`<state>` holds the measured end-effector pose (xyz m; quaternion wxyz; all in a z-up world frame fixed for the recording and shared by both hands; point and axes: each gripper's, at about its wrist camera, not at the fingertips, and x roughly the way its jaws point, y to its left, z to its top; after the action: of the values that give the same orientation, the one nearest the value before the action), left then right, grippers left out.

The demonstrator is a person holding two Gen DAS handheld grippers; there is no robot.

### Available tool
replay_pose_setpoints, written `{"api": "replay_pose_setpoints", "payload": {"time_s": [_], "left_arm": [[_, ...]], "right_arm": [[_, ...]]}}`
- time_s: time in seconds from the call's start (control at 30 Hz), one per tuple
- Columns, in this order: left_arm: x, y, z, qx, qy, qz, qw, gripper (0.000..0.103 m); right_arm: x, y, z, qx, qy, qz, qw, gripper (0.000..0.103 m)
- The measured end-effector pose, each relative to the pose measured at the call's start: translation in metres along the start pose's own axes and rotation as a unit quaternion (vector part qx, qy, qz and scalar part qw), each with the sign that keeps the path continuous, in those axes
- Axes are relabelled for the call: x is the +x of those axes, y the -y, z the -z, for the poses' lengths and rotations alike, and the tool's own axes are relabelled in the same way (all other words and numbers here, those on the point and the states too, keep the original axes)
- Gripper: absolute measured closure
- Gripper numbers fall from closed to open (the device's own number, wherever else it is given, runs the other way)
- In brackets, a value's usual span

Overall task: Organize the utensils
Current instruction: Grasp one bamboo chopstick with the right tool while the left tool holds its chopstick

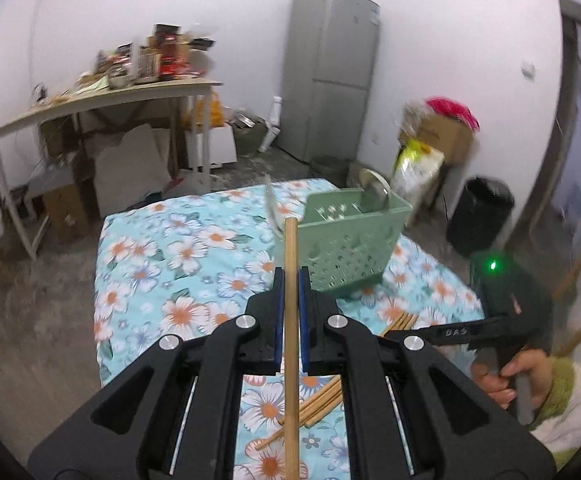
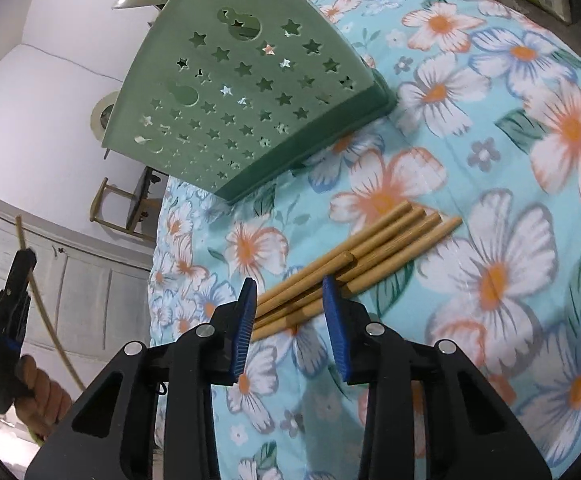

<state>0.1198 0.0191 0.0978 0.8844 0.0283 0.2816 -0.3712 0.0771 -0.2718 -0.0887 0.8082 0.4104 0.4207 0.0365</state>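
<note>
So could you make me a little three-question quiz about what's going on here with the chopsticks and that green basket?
1. True or false: the left gripper is shut on one chopstick.
2. Where do the other chopsticks lie?
   A. In the green basket
   B. On the floral cloth
3. The right gripper is ____ (open/shut).

Key: 1 true; 2 B; 3 open.
</note>
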Motion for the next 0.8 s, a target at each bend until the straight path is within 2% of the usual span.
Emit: {"api": "replay_pose_setpoints", "payload": {"time_s": [0.17, 0.63, 0.8], "left_arm": [[-0.003, -0.012, 0.001, -0.039, 0.012, 0.007, 0.9991, 0.098], [0.004, -0.017, 0.005, -0.057, 0.013, 0.027, 0.9979, 0.098], [0.005, -0.020, 0.006, -0.063, 0.014, 0.025, 0.9976, 0.098]], "right_arm": [[0.006, 0.000, -0.007, 0.016, -0.002, 0.009, 1.000, 0.075], [0.033, -0.006, -0.034, 0.047, -0.003, 0.011, 0.999, 0.075], [0.039, -0.014, -0.036, 0.037, -0.001, 0.035, 0.999, 0.074]]}}
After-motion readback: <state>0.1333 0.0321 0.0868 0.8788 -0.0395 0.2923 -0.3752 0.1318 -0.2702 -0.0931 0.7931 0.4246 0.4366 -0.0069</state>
